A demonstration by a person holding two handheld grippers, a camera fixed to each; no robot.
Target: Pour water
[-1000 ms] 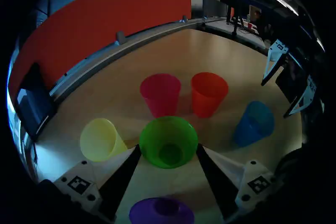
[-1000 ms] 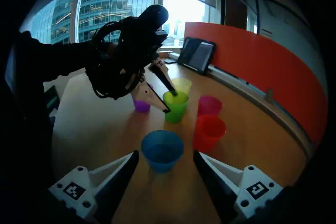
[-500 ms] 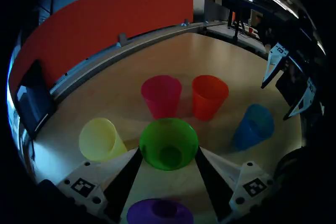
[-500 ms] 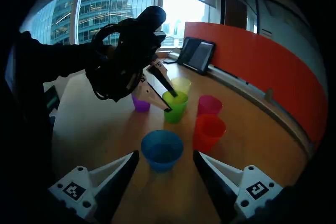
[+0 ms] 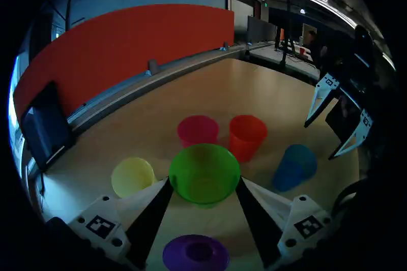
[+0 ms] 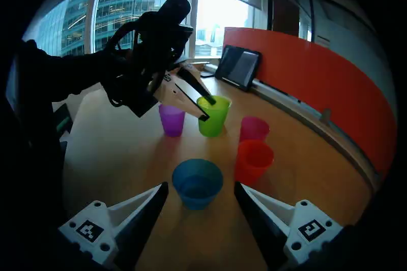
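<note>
My left gripper (image 5: 203, 182) is shut on a green cup (image 5: 204, 172), gripping its sides and holding it upright. In the right gripper view that green cup (image 6: 213, 115) hangs above the table in the left gripper (image 6: 207, 110), beside a purple cup (image 6: 172, 119). My right gripper (image 6: 200, 185) stands open, with a blue cup (image 6: 197, 182) on the table just ahead between its fingers, not touched. In the left gripper view the right gripper (image 5: 319, 141) hovers near the blue cup (image 5: 294, 167). I cannot tell whether any cup holds water.
On the wooden table (image 5: 219, 88) stand a yellow cup (image 5: 133, 176), a pink cup (image 5: 198, 129), an orange cup (image 5: 247, 135) and a purple cup (image 5: 196, 253). A tablet (image 6: 240, 66) leans against the red partition (image 6: 315, 78) at the table's edge.
The left gripper has lifted the green cup off the table, and the other cups now sit lower and farther off in its view. The right gripper has stayed still.
</note>
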